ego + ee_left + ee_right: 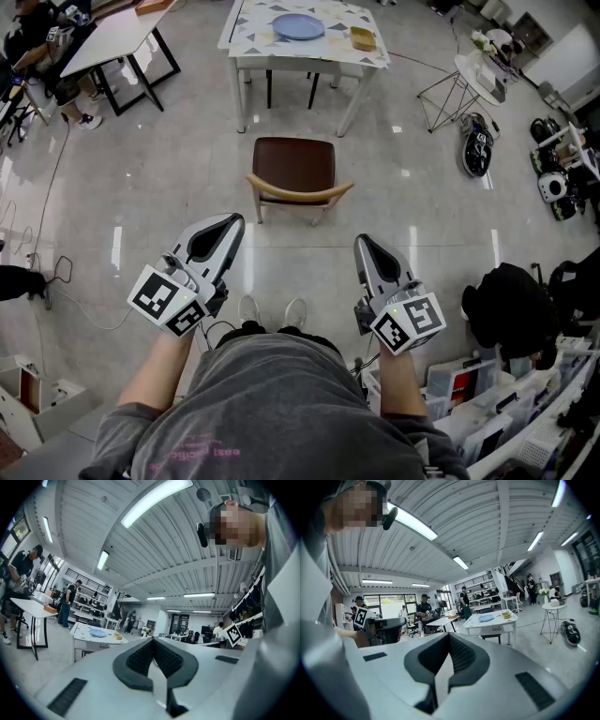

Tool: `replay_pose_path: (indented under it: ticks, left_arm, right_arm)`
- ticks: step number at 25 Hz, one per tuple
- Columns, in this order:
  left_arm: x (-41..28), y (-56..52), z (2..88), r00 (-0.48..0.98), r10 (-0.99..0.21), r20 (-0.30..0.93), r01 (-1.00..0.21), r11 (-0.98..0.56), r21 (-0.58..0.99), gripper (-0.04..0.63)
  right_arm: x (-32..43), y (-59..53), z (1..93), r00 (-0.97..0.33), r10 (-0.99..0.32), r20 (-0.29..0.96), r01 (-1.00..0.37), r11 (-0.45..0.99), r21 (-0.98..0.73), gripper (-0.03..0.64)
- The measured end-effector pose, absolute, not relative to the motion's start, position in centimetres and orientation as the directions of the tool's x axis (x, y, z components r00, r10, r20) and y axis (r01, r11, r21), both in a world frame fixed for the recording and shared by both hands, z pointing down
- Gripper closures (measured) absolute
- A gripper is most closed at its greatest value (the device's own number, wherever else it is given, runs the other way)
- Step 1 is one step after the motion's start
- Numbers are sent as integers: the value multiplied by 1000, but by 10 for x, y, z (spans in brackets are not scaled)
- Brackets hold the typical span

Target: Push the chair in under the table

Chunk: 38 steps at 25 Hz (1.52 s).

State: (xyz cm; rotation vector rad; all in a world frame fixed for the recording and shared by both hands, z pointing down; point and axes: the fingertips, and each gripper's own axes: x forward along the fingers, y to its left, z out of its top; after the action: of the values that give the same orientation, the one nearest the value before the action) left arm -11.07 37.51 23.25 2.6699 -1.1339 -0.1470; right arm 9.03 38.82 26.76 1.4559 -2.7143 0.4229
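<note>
the person stands on the pale glossy floor (422,216), white shoes (272,310) showing just past a grey shirt, with one tool in each hand held out in front. the left tool (229,222) has its jaws pressed fully together with nothing between them; its own view shows the dark ribbed pads meeting at a thin seam. the right tool (363,243) is the same, jaws together and empty, tipped slightly downward. both point toward the chair but hang well short of it, touching nothing.

the chair (293,172) stands upright on the floor straight ahead of the person, between the two tools as seen from the head view. it has a dark brown seat and a curved light wooden backrest, and the backrest is on the side nearest the person, so the seat faces the table. the chair is pulled out: a strip of bare floor lies between its front edge and the table, and no part of it is under the top.

the table (251,39) is white with a patterned top. a blue plate (298,26) sits near its middle, and a small tan dish (363,38) lies beside it toward the right edge. a dark bag (511,309) rests on the floor at the person's right.
</note>
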Motion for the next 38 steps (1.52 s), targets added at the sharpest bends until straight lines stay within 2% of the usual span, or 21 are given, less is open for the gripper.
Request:
replay_pose_path:
  ticks: [20,33,38]
  left_arm:
    - [-102,382,233,706,-709,11,-689,-682,245,592]
    - [-96,383,236,709,-705,22,-689,-687,230,541]
    - [-96,379,236,711,-703,27,-689,-687,231,531]
  right_arm:
    - [84,392,265,-563,-811,157,-821,527,-222,614]
    - [86,391,268,-557,-814,165,-825,520,-221,611]
    - [84,387,266,-572,-805,157,-814,534,-228,589]
